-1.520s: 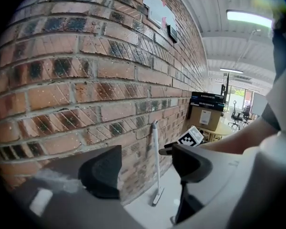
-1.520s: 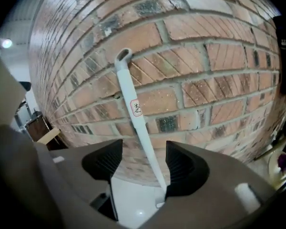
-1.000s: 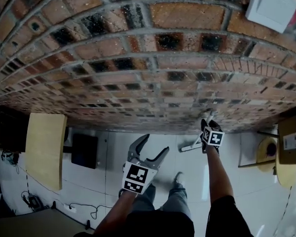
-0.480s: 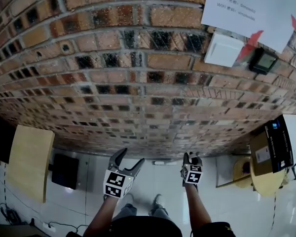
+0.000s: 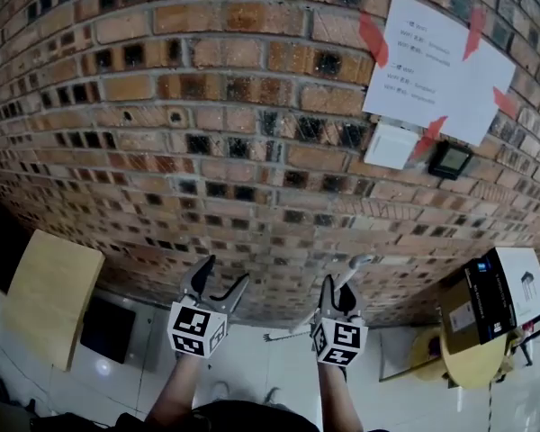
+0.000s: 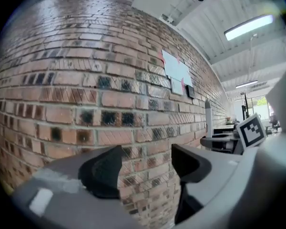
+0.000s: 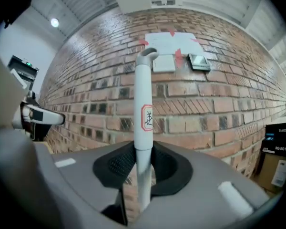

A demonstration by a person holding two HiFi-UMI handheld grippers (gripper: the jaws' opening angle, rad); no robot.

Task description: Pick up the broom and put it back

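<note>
A big red-brown brick wall [image 5: 207, 133] fills the view, with a white paper sheet [image 5: 436, 70] taped on it by red strips. The pale grey broom [image 7: 143, 94], with a thin round handle and a hooked top, stands upright in front of the wall. The right gripper [image 7: 143, 163] has its jaws closed tight on the handle, well below the hook. The left gripper [image 6: 143, 168] is beside it, jaws wide apart, with only bricks seen between them.
</note>
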